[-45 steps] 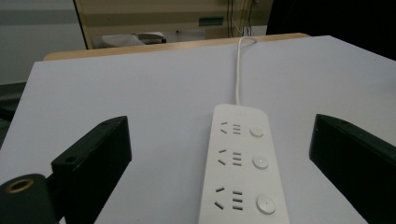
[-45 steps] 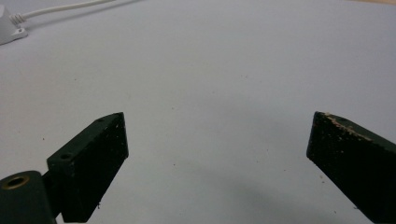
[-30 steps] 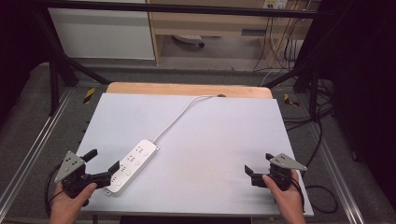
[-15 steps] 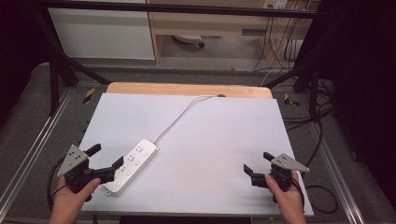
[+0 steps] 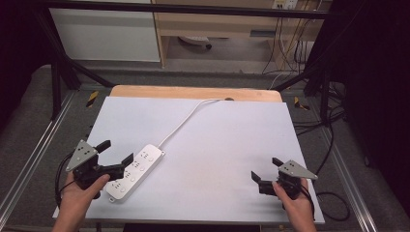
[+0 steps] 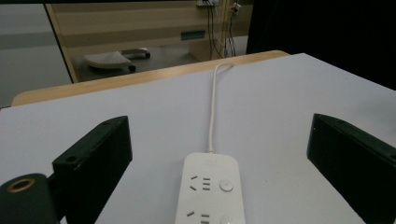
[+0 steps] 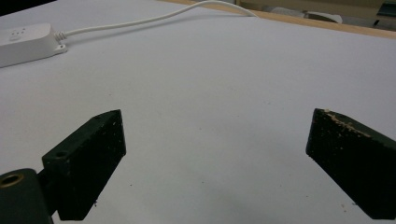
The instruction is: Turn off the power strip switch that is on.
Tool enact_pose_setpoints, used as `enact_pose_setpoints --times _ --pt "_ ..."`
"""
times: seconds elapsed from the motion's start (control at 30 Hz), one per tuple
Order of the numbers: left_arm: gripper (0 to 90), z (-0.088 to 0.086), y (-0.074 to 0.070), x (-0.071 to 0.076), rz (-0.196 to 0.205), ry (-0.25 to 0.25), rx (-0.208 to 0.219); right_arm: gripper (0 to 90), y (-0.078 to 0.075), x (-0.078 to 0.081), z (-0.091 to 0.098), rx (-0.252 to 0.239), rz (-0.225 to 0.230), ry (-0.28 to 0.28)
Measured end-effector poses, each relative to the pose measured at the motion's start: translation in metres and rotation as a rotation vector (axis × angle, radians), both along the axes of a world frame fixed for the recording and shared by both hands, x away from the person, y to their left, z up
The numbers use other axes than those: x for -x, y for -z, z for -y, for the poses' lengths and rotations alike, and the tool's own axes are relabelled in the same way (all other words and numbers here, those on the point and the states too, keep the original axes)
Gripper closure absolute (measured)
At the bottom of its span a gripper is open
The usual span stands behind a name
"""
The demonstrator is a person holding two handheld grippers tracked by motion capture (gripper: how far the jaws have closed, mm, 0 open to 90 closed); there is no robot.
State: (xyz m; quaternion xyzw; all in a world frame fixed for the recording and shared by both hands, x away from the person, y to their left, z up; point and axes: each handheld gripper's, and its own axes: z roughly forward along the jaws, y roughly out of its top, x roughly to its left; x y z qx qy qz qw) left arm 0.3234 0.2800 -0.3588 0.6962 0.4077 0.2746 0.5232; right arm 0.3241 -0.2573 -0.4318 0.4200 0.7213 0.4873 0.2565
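A white power strip (image 5: 136,171) lies slantwise on the front left of the white table top (image 5: 222,145). Its white cable (image 5: 183,121) runs to the table's far edge. My left gripper (image 5: 116,151) is open just left of the strip, one jaw over its edge. In the left gripper view, the power strip (image 6: 210,191) lies between and ahead of the wide-apart jaws of the left gripper (image 6: 219,140). My right gripper (image 5: 266,168) stands open at the front right, nothing between its fingers. The right gripper view has the right gripper (image 7: 217,126) over bare table, the power strip (image 7: 23,39) far left.
A bare wooden strip (image 5: 193,92) edges the far side of the table. Metal frame rails (image 5: 34,159) run along both sides. Beyond the table stand a white cabinet (image 5: 106,34), a wooden shelf (image 5: 217,24) and dangling cables (image 5: 290,53).
My left gripper has moved forward and slightly right, closer to the power strip. The right gripper has barely shifted. The strip has stayed put.
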Motion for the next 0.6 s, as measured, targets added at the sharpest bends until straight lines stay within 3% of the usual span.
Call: enact_pose_setpoints --times 0.43,0.57,0.6 --pt "16.7 0.004 0.011 -0.009 -0.06 0.013 -0.021 4.8 0.001 -0.002 0.004 0.006 -0.022 0.026" --pt "24.8 0.006 0.014 -0.013 -0.087 0.021 -0.029 4.7 0.002 -0.003 0.004 0.008 -0.029 0.029" --pt "30.7 0.006 0.015 -0.014 -0.093 0.023 -0.029 4.7 0.002 -0.003 0.004 0.007 -0.032 0.028"
